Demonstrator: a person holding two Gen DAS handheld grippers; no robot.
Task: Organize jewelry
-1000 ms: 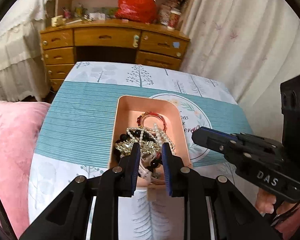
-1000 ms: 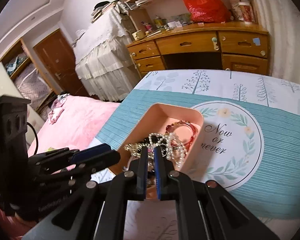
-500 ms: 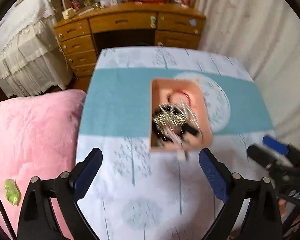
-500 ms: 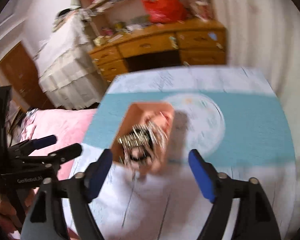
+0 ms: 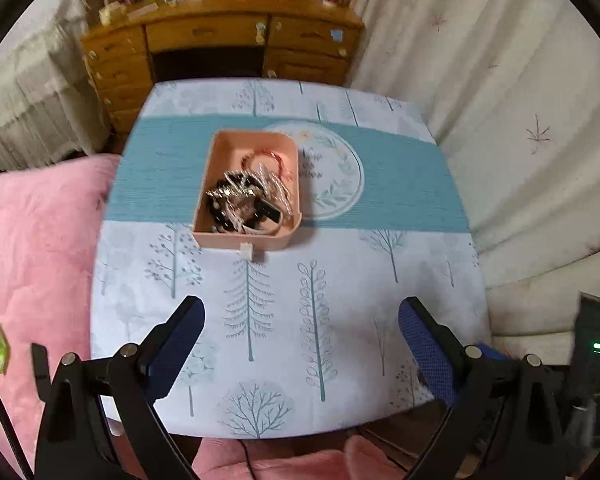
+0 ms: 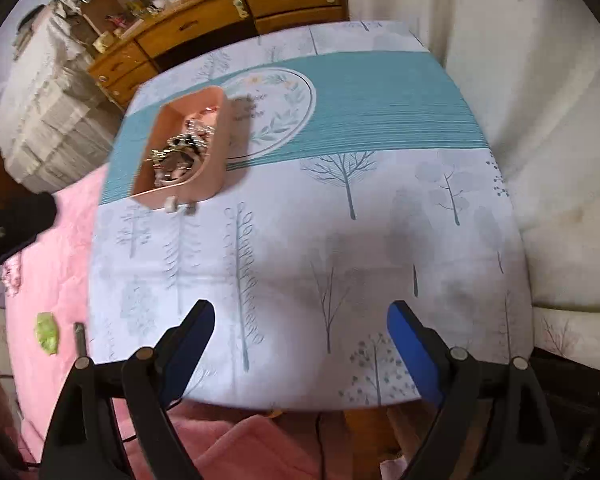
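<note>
Jewelry [image 5: 247,196] lies tangled in your pink tray [image 5: 208,188] on the teal band of the table [image 5: 340,280], touching the round printed emblem [image 5: 336,172]. Your left gripper [image 5: 300,332] hovers over the near tree-patterned cloth, its fingers [image 5: 180,336] wide apart and empty. Your right gripper [image 6: 300,328] has just been opening; its fingers [image 6: 412,344] are spread with nothing between them, well apart from the tray.

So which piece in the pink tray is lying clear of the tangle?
The red bracelet: it lies toward the far end of the pink plastic tray, while the pearl strands, black beads and gold pieces clump at the near end.
</note>
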